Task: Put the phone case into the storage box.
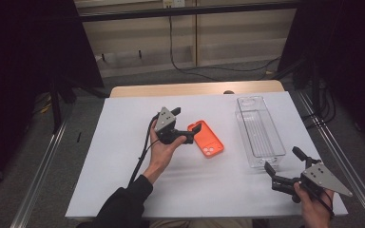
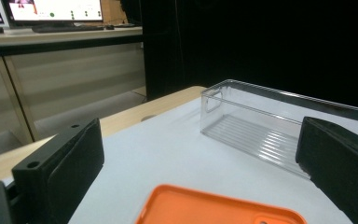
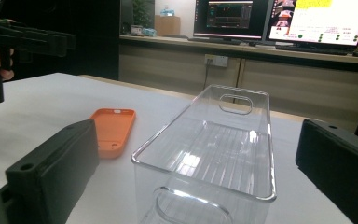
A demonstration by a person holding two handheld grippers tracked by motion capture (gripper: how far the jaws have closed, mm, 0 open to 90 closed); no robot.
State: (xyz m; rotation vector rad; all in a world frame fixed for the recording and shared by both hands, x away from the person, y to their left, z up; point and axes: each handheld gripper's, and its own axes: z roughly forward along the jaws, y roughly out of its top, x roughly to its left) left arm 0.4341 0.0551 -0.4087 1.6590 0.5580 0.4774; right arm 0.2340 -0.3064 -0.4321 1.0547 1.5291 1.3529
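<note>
An orange phone case (image 1: 208,140) lies flat, inner side up, near the middle of the white table. My left gripper (image 1: 186,119) hovers just left of it, open and empty, jaws pointing toward the case. In the left gripper view the phone case (image 2: 214,207) sits low between the wide-apart jaws of the left gripper (image 2: 200,140). A clear plastic bin (image 1: 259,130) stands empty to the right. My right gripper (image 1: 282,159) is at the bin's near end, open, holding nothing. In the right gripper view the right gripper (image 3: 198,140) has its jaws either side of the bin (image 3: 168,128).
The white table cover (image 1: 123,156) has bare room on its left and front. A wooden table edge (image 1: 195,88) runs along the back. Metal rails (image 1: 43,166) flank the table. Desks with monitors (image 3: 307,18) stand far behind. The left gripper (image 3: 23,37) shows far off at upper left.
</note>
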